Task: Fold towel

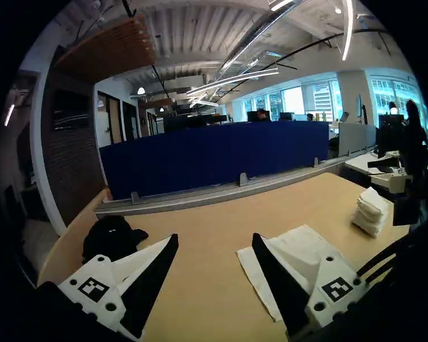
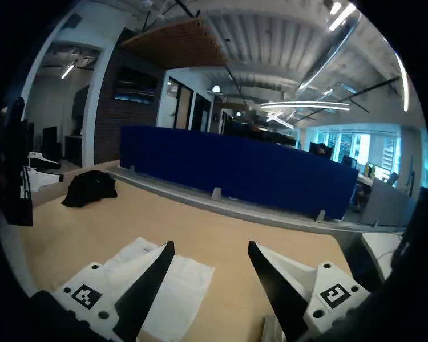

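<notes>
Left gripper view: towel stack (image 1: 371, 212), prob folded

Left tool (image 1: 214, 236) low over the wooden bench (image 1: 214, 296), jaws spread wide, nothing between them. Both fingers (image 1: 151, 268) white with black inner faces, and each base carries a square marker. White towel (image 1: 297, 245) lies flat on the bench, partly covered by the finger at the right of the view. Stack of folded white cloths (image 1: 371, 212) sits farther right, near the bench edge, apart from the towel. Black bundle (image 1: 111, 236) on the bench at far left. Blue partition (image 1: 214, 154) runs along the back edge of the bench.
</notes>
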`<state>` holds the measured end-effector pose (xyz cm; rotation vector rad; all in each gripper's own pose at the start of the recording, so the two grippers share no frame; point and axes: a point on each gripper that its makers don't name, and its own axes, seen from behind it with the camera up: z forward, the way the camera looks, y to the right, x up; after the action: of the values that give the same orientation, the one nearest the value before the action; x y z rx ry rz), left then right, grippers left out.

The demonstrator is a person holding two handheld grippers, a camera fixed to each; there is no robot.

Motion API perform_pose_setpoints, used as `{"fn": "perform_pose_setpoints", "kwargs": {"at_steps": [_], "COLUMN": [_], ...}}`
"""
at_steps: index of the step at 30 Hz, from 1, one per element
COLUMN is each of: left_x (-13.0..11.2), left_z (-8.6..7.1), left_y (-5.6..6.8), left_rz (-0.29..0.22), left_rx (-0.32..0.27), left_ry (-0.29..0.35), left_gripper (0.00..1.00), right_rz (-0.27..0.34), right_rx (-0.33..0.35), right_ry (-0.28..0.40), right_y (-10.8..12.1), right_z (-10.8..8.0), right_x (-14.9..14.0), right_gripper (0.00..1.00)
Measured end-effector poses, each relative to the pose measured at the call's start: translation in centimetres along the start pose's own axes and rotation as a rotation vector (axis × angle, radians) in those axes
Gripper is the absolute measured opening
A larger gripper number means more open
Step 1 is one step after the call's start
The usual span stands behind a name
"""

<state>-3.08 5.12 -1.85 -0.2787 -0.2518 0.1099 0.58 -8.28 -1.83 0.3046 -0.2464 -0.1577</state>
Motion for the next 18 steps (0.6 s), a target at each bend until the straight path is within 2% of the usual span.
{"fn": "perform_pose_setpoints", "kwargs": {"at_steps": [18], "left_x": [-5.5], "left_z": [1.2], "left_y": [2.7], "left_rz": [0.035], "left_rx": [-0.08], "left_ry": [-0.117], "left_gripper": [0.96], "right_rz": [-0.047], "right_rx": [0.057], "right_ry": [-0.131], "right_y": [-2.2], "right_z": [1.1], "right_x": [-6.1], "right_gripper": [1.0]}}
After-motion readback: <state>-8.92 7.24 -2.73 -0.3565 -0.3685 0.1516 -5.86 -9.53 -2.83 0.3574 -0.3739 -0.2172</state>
